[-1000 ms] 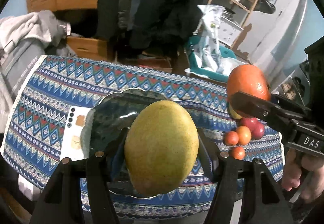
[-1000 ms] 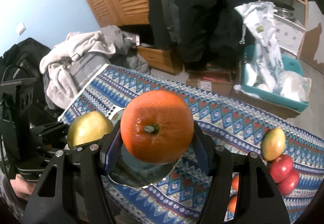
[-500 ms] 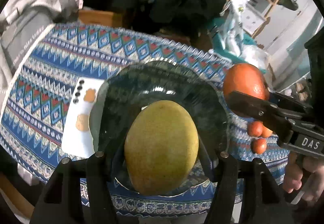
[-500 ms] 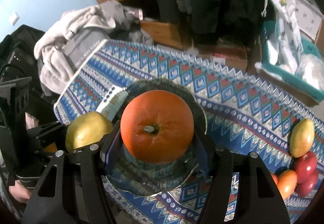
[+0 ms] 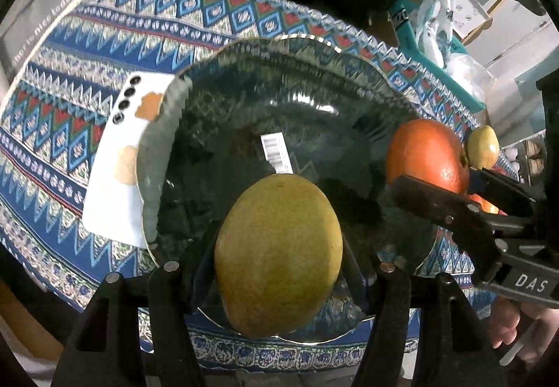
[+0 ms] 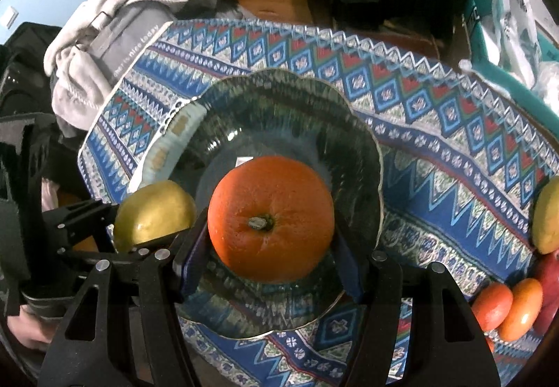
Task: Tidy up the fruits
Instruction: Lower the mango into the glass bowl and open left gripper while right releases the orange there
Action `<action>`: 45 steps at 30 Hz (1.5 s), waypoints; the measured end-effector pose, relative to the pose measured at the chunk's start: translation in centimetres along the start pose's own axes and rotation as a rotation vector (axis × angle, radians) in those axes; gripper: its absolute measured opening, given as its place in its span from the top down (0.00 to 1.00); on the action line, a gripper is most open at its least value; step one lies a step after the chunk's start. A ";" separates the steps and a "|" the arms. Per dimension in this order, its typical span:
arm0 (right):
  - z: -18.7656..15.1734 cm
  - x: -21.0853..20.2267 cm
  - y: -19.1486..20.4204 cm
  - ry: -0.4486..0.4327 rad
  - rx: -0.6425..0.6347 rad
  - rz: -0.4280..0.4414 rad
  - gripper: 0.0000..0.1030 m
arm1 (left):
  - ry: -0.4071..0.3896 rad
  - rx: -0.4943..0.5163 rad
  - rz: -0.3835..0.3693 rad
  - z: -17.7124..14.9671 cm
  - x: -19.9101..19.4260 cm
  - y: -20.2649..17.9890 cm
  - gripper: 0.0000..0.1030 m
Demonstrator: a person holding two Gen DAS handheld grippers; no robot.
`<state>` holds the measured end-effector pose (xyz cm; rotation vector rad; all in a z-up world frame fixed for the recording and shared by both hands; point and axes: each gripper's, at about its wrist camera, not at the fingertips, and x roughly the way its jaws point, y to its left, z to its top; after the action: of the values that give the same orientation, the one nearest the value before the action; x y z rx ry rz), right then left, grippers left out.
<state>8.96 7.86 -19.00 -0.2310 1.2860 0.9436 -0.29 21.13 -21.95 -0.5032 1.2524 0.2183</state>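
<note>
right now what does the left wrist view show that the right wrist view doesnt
Only the left wrist view: the barcode sticker on the bowl's floor, and the white phone's full back beside the bowl.

Only the right wrist view: the orange's stem end, the grey clothes pile, and the small orange fruits at the cloth's right edge, seen clearly.

Both: the dark glass bowl, the patterned cloth, the left gripper shut on the mango, and the right gripper shut on the orange, both above the bowl.
</note>
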 end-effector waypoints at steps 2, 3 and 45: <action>-0.1 0.3 -0.2 0.008 0.008 0.002 0.38 | 0.016 -0.003 0.015 -0.1 0.5 0.1 0.37; -0.2 0.4 -0.3 0.014 0.013 0.006 0.38 | 0.025 -0.004 0.027 -0.2 0.7 0.2 0.37; -1.8 -8.1 -0.9 -0.146 0.038 -0.108 0.31 | -0.126 0.115 0.039 -0.2 -5.1 -4.7 0.27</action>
<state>8.44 2.41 -12.74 -0.1957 1.1449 0.8282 -0.03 17.49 -16.06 -0.3605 1.1450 0.2067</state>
